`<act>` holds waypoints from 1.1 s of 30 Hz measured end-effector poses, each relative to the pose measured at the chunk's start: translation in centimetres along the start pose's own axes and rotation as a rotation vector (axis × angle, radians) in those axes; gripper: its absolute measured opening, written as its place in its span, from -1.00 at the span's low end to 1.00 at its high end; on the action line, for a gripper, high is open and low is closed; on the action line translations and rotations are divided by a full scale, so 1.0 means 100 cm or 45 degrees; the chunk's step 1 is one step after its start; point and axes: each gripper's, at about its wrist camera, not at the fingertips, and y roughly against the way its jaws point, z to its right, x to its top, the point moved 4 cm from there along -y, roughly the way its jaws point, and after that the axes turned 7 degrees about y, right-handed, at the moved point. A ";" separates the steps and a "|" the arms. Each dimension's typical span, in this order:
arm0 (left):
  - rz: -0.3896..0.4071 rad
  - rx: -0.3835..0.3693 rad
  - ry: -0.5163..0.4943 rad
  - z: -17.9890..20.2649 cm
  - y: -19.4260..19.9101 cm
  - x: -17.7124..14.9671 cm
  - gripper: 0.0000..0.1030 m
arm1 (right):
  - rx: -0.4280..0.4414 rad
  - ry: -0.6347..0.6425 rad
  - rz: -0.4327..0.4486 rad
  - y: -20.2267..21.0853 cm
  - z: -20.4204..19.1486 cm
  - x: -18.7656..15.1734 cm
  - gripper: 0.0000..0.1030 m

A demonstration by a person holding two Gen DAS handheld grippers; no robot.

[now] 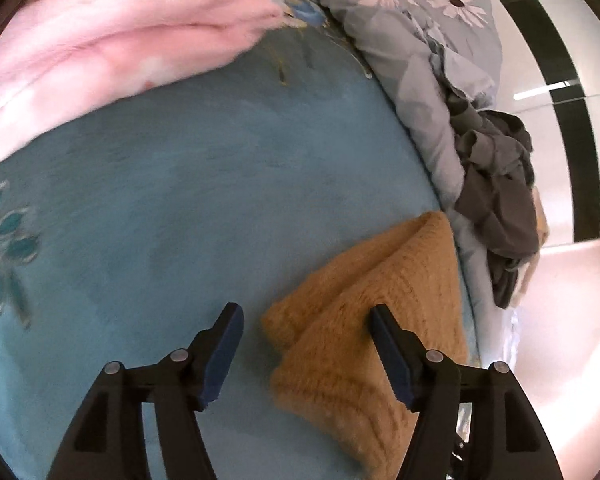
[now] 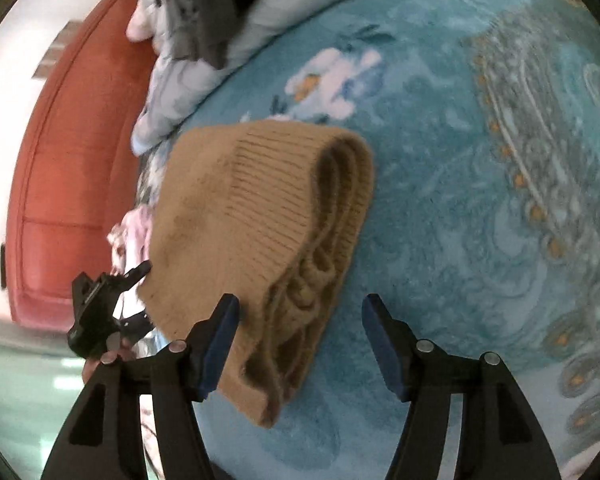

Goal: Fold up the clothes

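Note:
A tan knitted garment [image 1: 364, 332] lies folded in layers on the blue bedspread [image 1: 204, 184] near the bed's edge. My left gripper [image 1: 306, 320] is open above its left end, and no pad presses on the knit. In the right wrist view the same tan garment [image 2: 252, 232] shows its ribbed hem and stacked folds. My right gripper [image 2: 300, 312] is open over its near end, its left finger above the cloth and the right one over the bedspread [image 2: 460, 208]. The left gripper [image 2: 100, 304] shows at the garment's far edge, its jaws not readable there.
A pink fleecy blanket [image 1: 112, 44] covers the upper left. A grey floral duvet [image 1: 416, 40] and a crumpled dark grey garment [image 1: 496, 184] lie along the bed's right edge. Beyond the bed stand a red sofa [image 2: 68, 160] and pale floor [image 1: 572, 320].

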 end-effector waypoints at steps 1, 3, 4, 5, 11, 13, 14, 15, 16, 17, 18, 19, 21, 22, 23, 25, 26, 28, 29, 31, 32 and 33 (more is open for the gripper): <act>-0.012 -0.011 -0.010 0.000 -0.003 0.002 0.39 | -0.008 -0.016 0.029 -0.002 0.000 0.000 0.26; -0.036 -0.033 -0.027 0.001 -0.010 0.004 0.39 | -0.013 -0.046 0.081 -0.004 -0.002 0.002 0.27; -0.047 -0.043 -0.034 0.001 -0.013 0.005 0.40 | -0.007 -0.049 0.102 -0.006 -0.005 0.004 0.27; -0.059 -0.054 -0.040 0.001 -0.015 0.006 0.42 | -0.004 -0.058 0.116 -0.007 -0.006 0.006 0.27; -0.067 -0.139 -0.084 0.009 -0.016 0.006 0.50 | -0.003 -0.149 0.172 -0.015 -0.005 0.012 0.32; -0.051 -0.126 -0.113 0.011 -0.016 0.004 0.39 | -0.006 -0.179 0.177 -0.015 -0.004 0.013 0.29; -0.045 -0.119 -0.115 0.011 -0.015 0.004 0.34 | -0.003 -0.196 0.176 -0.016 -0.004 0.014 0.20; -0.040 -0.113 -0.116 0.011 -0.015 0.003 0.22 | 0.004 -0.215 0.173 -0.016 -0.003 0.015 0.13; -0.035 -0.108 -0.111 0.010 -0.014 0.003 0.08 | 0.011 -0.234 0.170 -0.016 -0.003 0.015 0.03; -0.032 -0.112 -0.107 0.010 -0.012 0.002 0.00 | 0.019 -0.253 0.167 -0.016 -0.002 0.016 -0.02; -0.028 -0.116 -0.103 0.010 -0.011 0.001 -0.13 | 0.023 -0.265 0.165 -0.017 -0.002 0.016 -0.04; -0.025 -0.121 -0.099 0.010 -0.009 0.001 -0.21 | 0.024 -0.265 0.164 -0.017 -0.003 0.017 -0.11; -0.005 -0.117 -0.089 0.013 -0.003 -0.002 -0.28 | 0.027 -0.262 0.157 -0.017 -0.005 0.019 -0.19; 0.007 -0.113 -0.082 0.015 0.001 -0.004 -0.31 | 0.034 -0.259 0.154 -0.016 -0.006 0.020 -0.22; 0.017 -0.112 -0.078 0.018 0.002 -0.006 -0.31 | 0.041 -0.256 0.152 -0.015 -0.007 0.021 -0.24; 0.042 -0.101 -0.082 0.023 0.012 -0.012 -0.34 | 0.057 -0.248 0.148 -0.011 -0.010 0.024 -0.27; 0.049 -0.098 -0.084 0.025 0.016 -0.016 -0.34 | 0.069 -0.233 0.148 -0.009 -0.012 0.027 -0.29; 0.071 -0.096 -0.091 0.030 0.029 -0.024 -0.35 | 0.091 -0.184 0.147 -0.001 -0.021 0.032 -0.31; 0.089 -0.097 -0.089 0.031 0.038 -0.030 -0.35 | 0.103 -0.150 0.142 0.002 -0.026 0.035 -0.32; 0.117 -0.101 -0.071 0.029 0.056 -0.042 -0.36 | 0.128 -0.082 0.124 0.007 -0.040 0.042 -0.34; 0.127 -0.106 -0.054 0.027 0.065 -0.047 -0.36 | 0.140 -0.054 0.108 0.008 -0.045 0.043 -0.34; 0.137 -0.104 -0.028 0.021 0.074 -0.053 -0.36 | 0.155 -0.019 0.084 0.008 -0.052 0.043 -0.34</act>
